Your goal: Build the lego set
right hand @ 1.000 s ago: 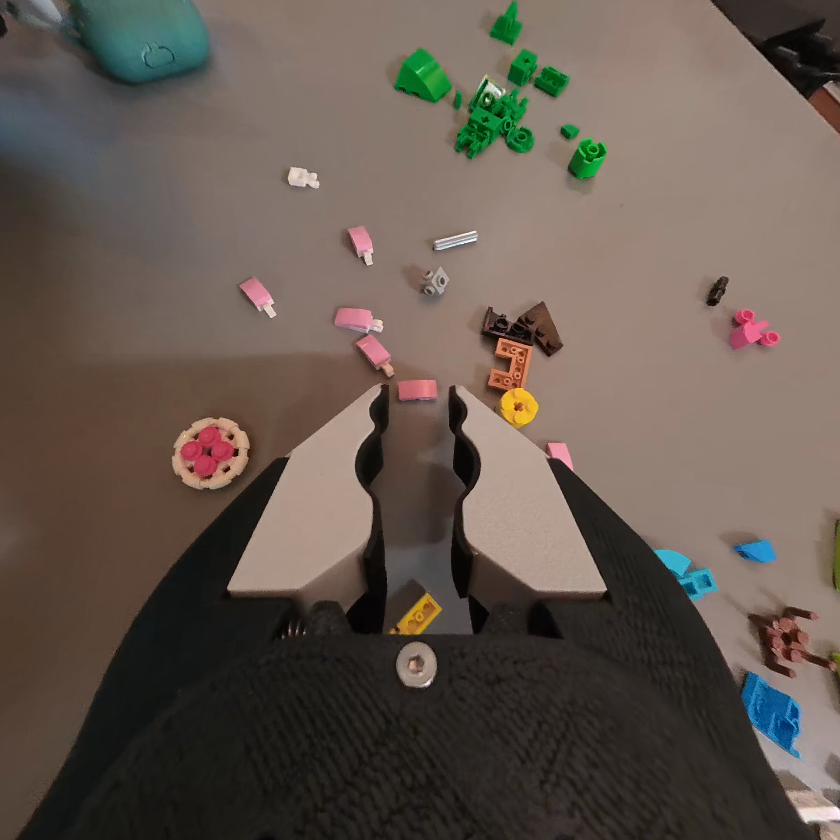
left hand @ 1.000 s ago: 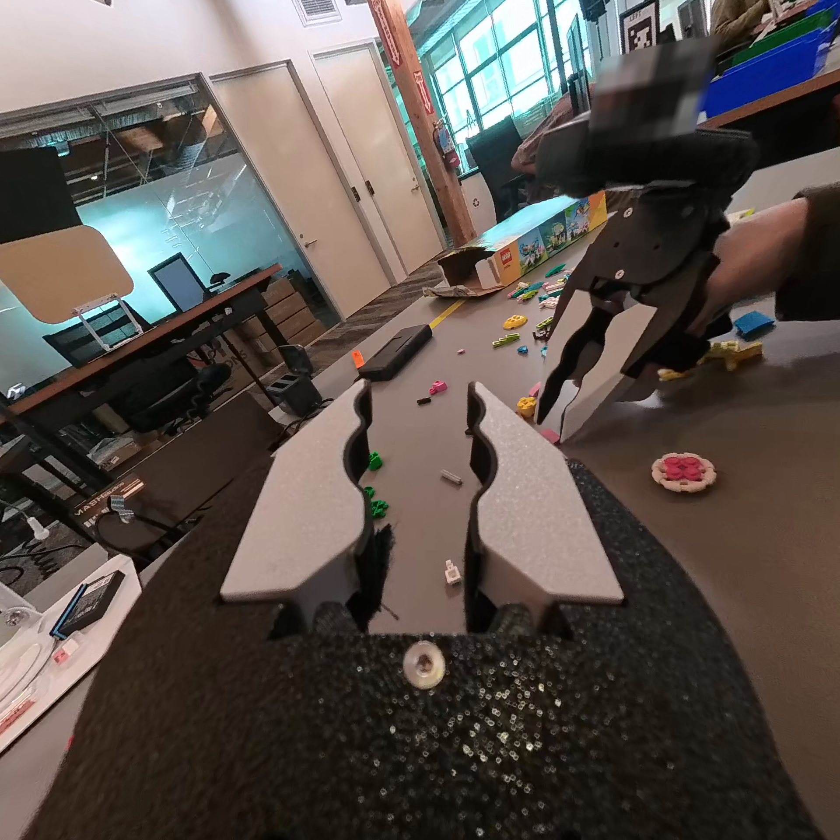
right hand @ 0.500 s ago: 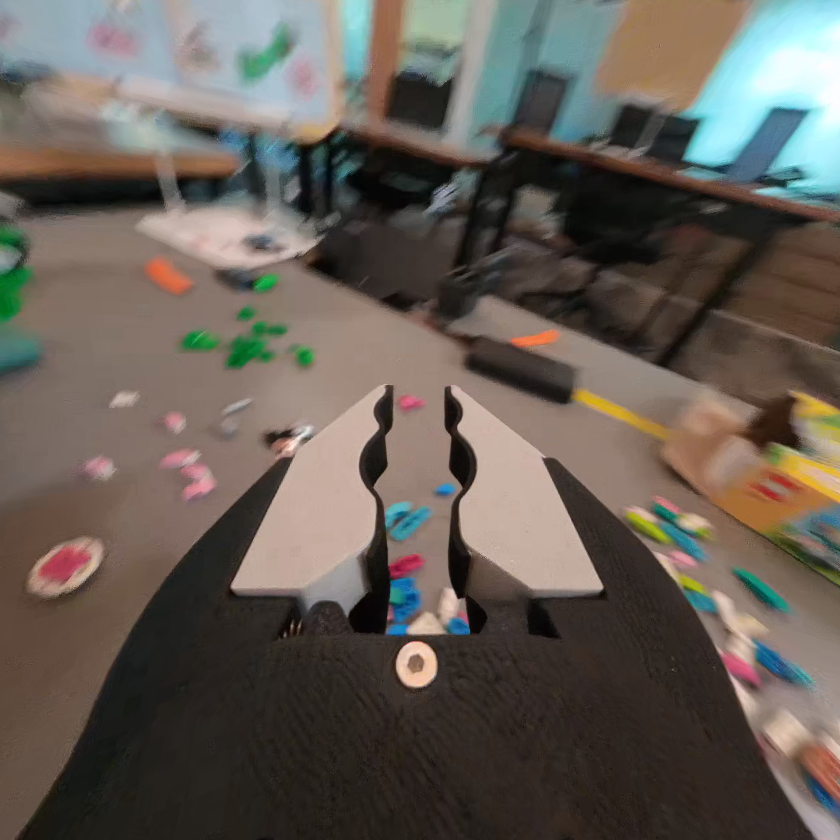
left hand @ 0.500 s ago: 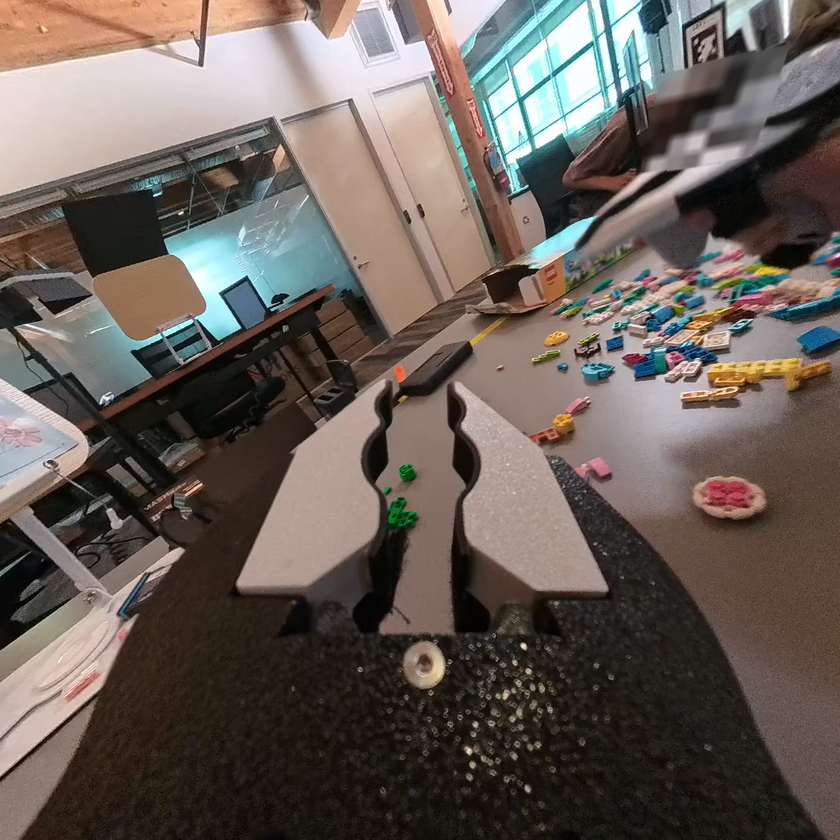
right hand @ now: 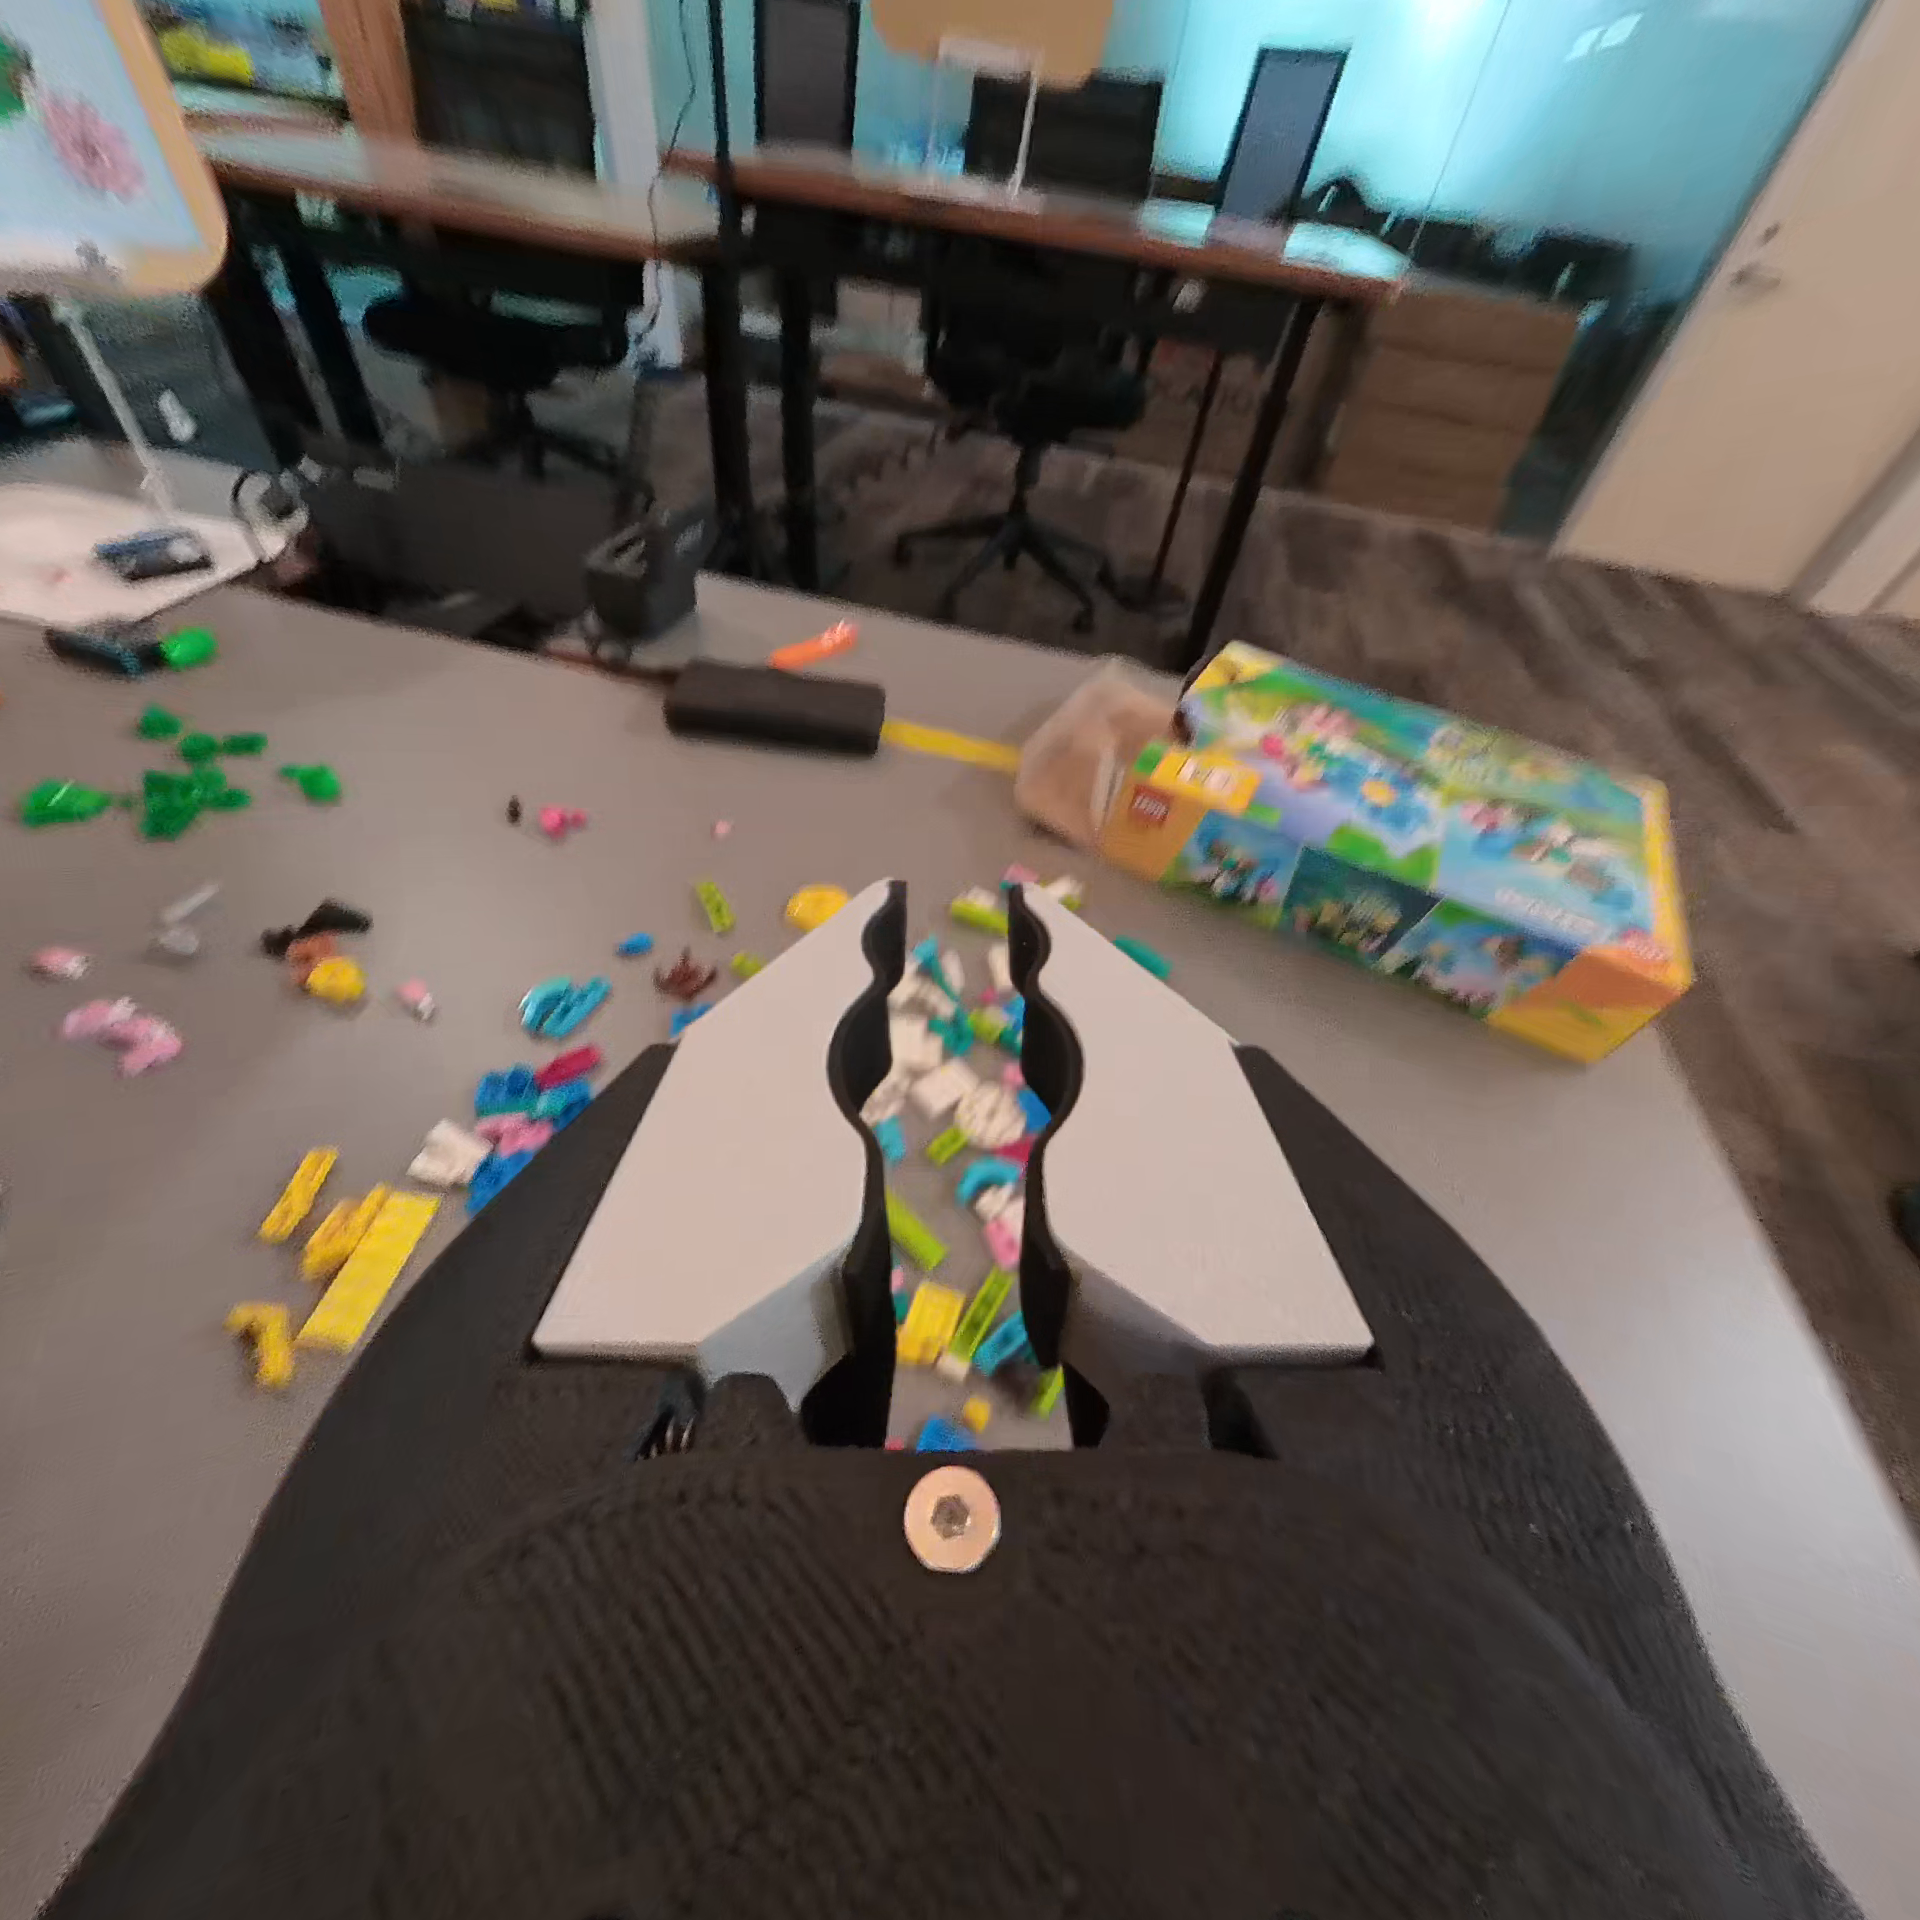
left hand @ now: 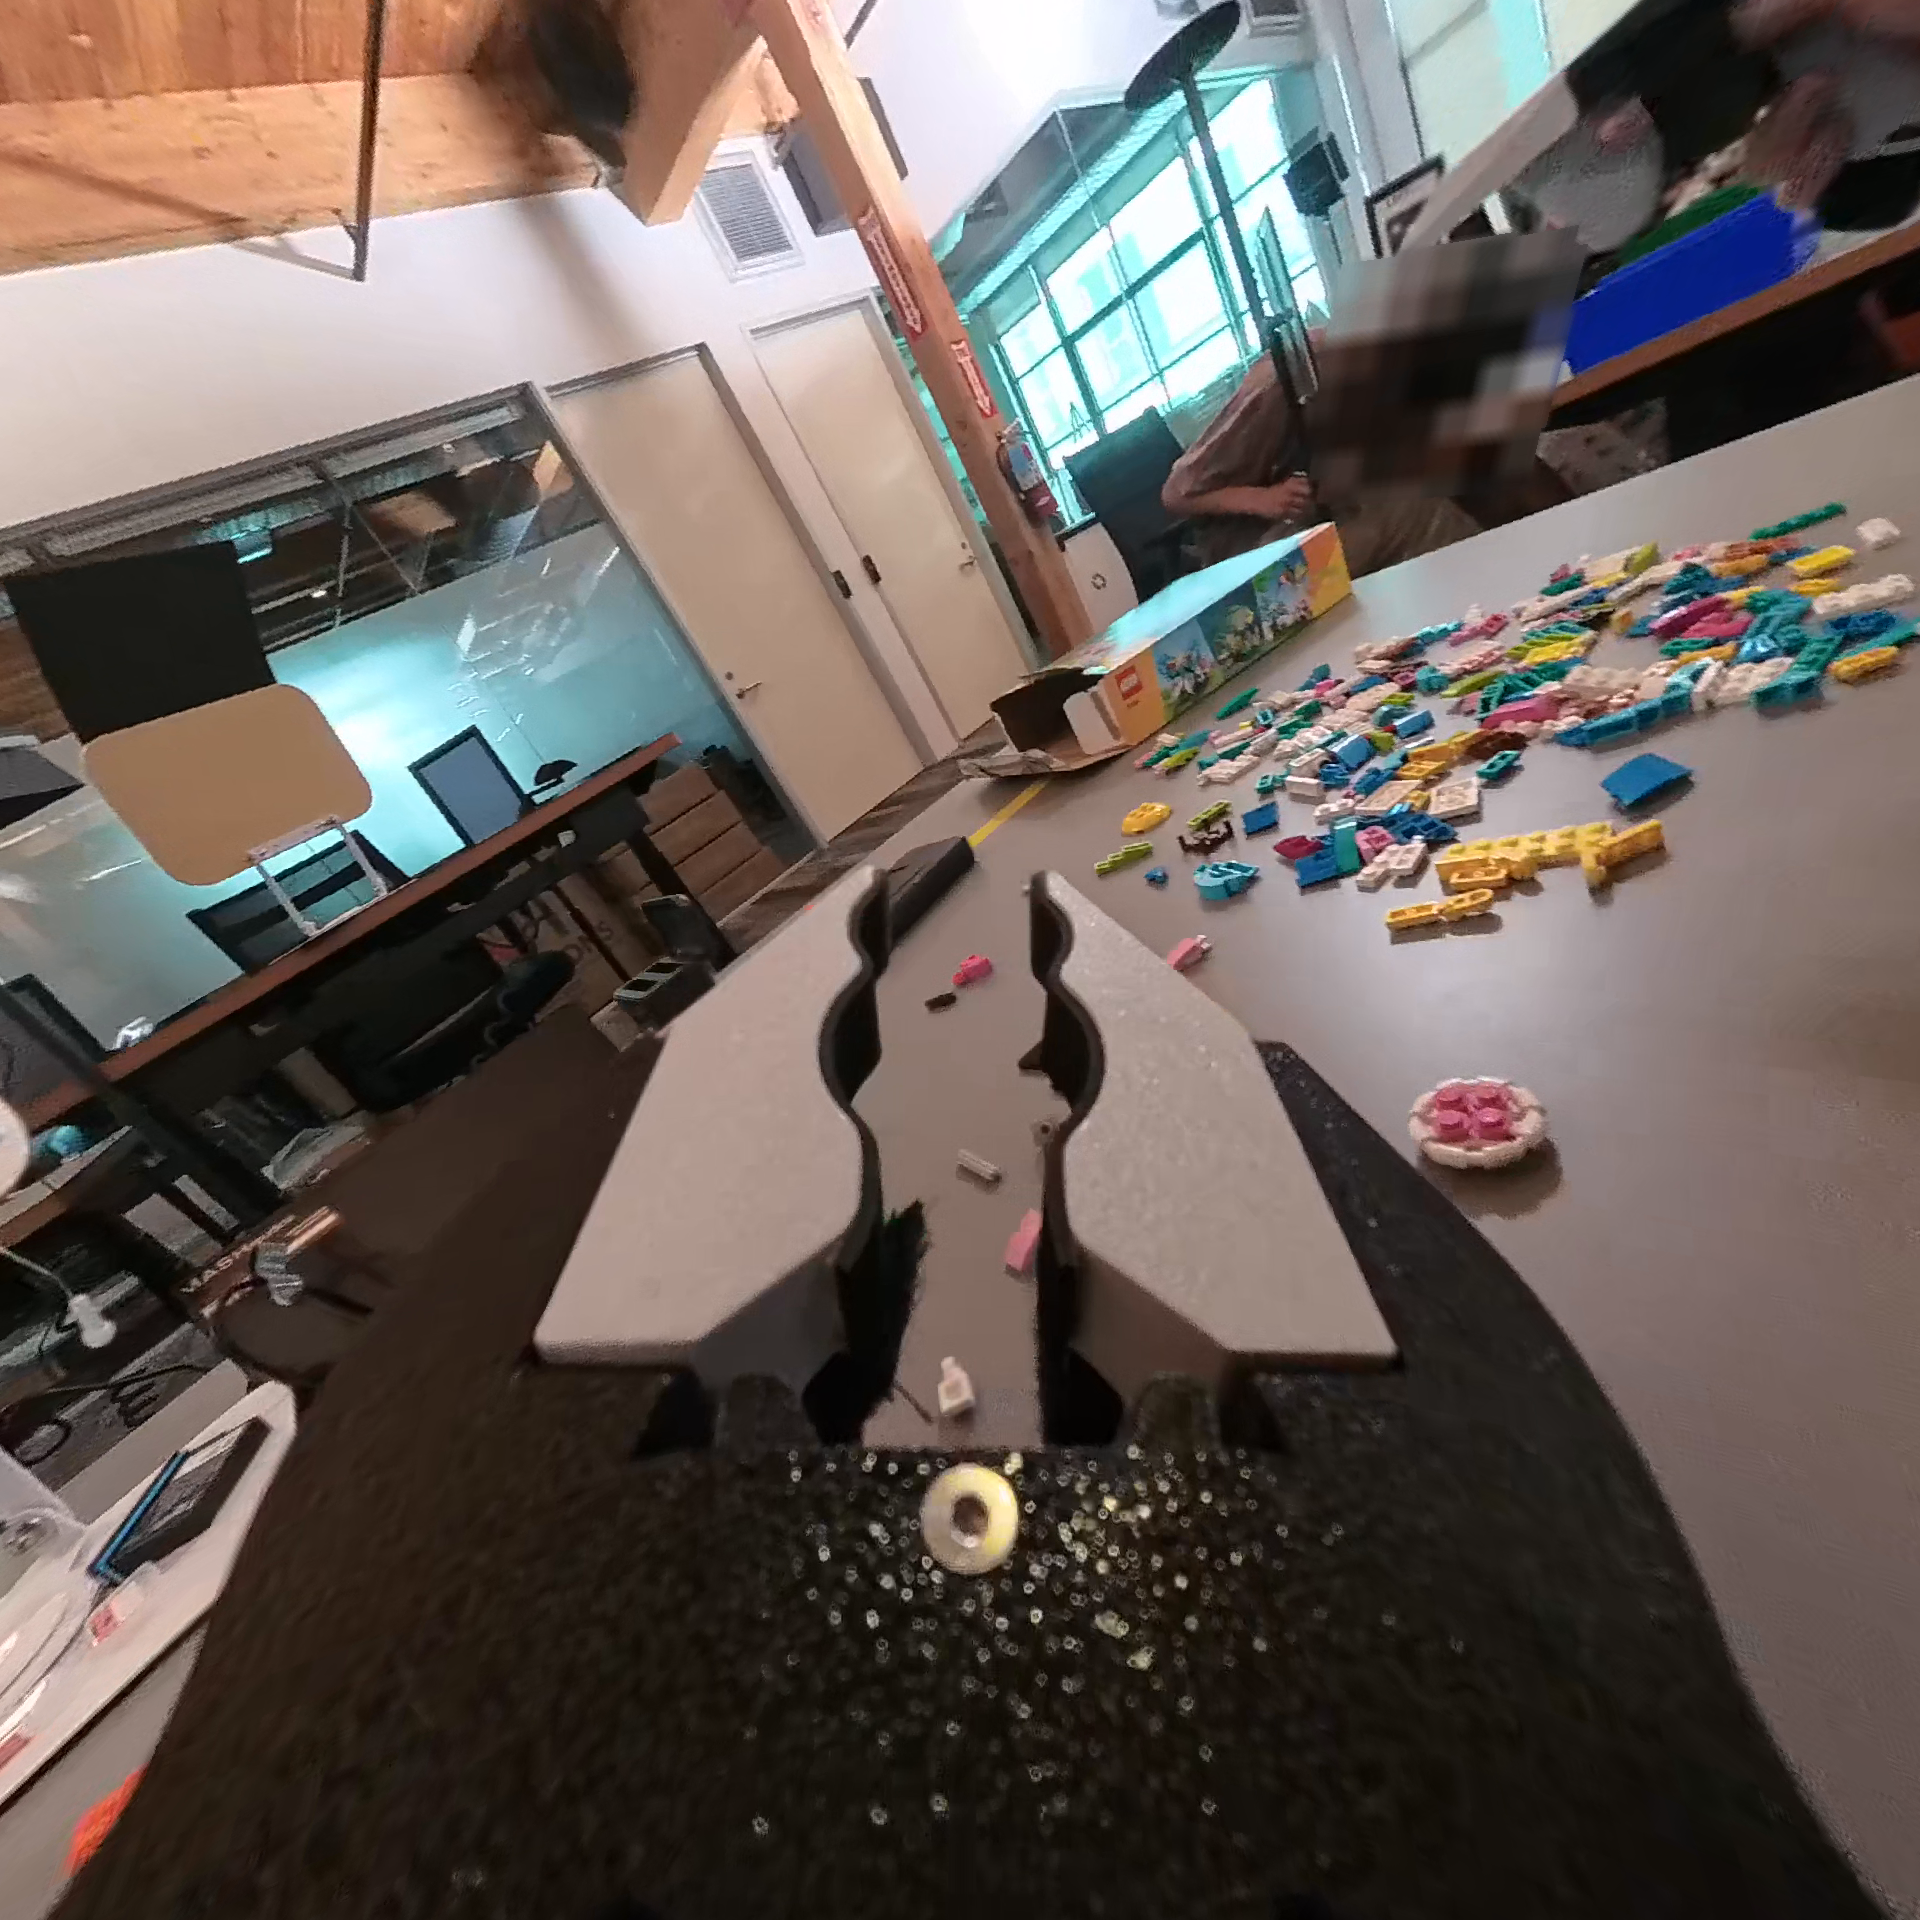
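My left gripper [left hand: 958, 894] is open and empty, low over the grey table [left hand: 1662, 1351]. A small pink piece [left hand: 1023, 1242], a white piece [left hand: 954, 1387] and a grey bar [left hand: 977, 1166] lie on the table between its fingers. A round tan piece with pink studs [left hand: 1481, 1122] lies to its right. My right gripper [right hand: 953, 899] is open by a narrow gap and empty. It hangs above the mixed pile of bricks [right hand: 966, 1091], which also shows in the left wrist view [left hand: 1558, 707]. A yellow plate assembly [right hand: 353, 1257] lies left of the pile and shows in the left wrist view too [left hand: 1538, 862].
The opened set box [right hand: 1403, 862] lies at the table's far edge. A black block [right hand: 774, 707] and green pieces [right hand: 177, 779] lie to the left, with pink pieces [right hand: 120, 1029] nearer. A seated person [left hand: 1299, 468] is beyond the table. The right wrist view is blurred. There is about 35 cm between the tips of the two grippers. From the left gripper's tips to the yellow plate assembly [right hand: 353, 1257] is close to 20 cm. It turns up in the left wrist view [left hand: 1510, 851] as well.
My right gripper rose from the small pink pieces and swung over the mixed pile by the box, leaving the left wrist view. My left gripper's jaws narrowed, then widened a little.
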The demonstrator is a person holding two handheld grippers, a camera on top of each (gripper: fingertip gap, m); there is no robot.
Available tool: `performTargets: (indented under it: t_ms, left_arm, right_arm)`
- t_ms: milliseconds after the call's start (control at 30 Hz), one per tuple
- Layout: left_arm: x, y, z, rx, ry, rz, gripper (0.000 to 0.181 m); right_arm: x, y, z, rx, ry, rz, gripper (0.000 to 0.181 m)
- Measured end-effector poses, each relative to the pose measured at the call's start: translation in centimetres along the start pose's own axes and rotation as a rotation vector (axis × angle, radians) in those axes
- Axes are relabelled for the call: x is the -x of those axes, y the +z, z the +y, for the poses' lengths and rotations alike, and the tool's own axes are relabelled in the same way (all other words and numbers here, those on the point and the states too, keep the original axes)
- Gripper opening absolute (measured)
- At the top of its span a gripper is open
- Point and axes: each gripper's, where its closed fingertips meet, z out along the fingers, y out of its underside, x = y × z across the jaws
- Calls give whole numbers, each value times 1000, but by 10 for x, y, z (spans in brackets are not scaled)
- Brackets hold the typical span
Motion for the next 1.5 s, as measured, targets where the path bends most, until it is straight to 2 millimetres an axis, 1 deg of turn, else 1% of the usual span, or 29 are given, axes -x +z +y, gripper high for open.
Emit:
performTargets:
  t_ms: [67, 100, 167, 200, 267, 300, 333, 400, 500, 567, 600, 700, 767, 933, 1000, 1100, 1133, 1167, 1233, 1333, 1367, 1500]
  left_arm:
    - [-4, 1, 1, -1, 6, 13, 24]
    - [-5, 1, 1, -2, 8, 18, 24]
    - [-6, 1, 3, -6, 10, 19, 24]
    - [-6, 1, 4, -5, 10, 14, 24]
    - [0, 0, 5, -8, 5, -16, 22]
    - [3, 0, 5, -12, -2, -26, 22]
    - [5, -1, 4, -19, -12, -33, 22]
    - [7, -2, 2, -35, -32, -35, 20]
    - [6, -1, 5, -29, -28, -28, 20]
    - [3, 0, 8, -25, -23, -18, 20]
    - [2, 0, 10, -20, -23, -15, 20]
    - [3, 2, 13, -12, -28, -26, 21]
    - [5, 2, 14, -11, -41, -26, 21]
    - [3, 3, 17, -1, -58, -11, 20]
    - [2, 3, 19, 4, -56, -4, 20]
    - [1, 4, 19, 7, -59, 3, 20]
    - [1, 4, 20, 8, -60, 5, 19]
    - [0, 4, 20, 9, -60, 7, 19]
    - [0, 5, 21, 12, -57, 10, 19]
    - [-1, 5, 21, 15, -54, 15, 18]
    - [-1, 5, 21, 16, -53, 16, 18]
    - [-3, 5, 21, 18, -49, 23, 17]
  right_arm:
    - [12, -5, 28, 80, -1, -40, 17]
    - [13, -7, 43, 128, -15, -30, 16]
    - [7, -13, 70, 188, -40, 23, 14]
    - [3, -16, 79, 194, -21, 40, 13]
    - [-1, -18, 95, 202, 68, 28, 12]
    - [-6, -20, 106, 247, 87, 29, 13]
    - [-13, -24, 115, 293, 83, 50, 14]
    - [-25, -34, 125, 366, 49, 83, 13]
    - [-32, -49, 139, 479, -31, 77, 11]
    - [-29, -59, 146, 533, -117, 18, 10]
    - [-30, -63, 149, 554, -139, 14, 10]
    - [-37, -72, 153, 581, -141, 28, 10]
    - [-40, -71, 154, 565, -118, 37, 10]
    - [-39, -60, 158, 531, -24, 27, 13]
    - [-45, -59, 160, 522, -3, 53, 13]
    - [-61, -59, 165, 515, 25, 132, 14]
    - [-59, -58, 166, 504, 58, 118, 14]
    - [-51, -54, 165, 484, 97, 71, 14]
    - [-30, -46, 162, 453, 141, -48, 14]
    - [-15, -36, 171, 514, 83, -114, 14]
    - [-13, -32, 173, 527, 73, -126, 13]
    - [-17, -18, 173, 521, 81, -129, 13]
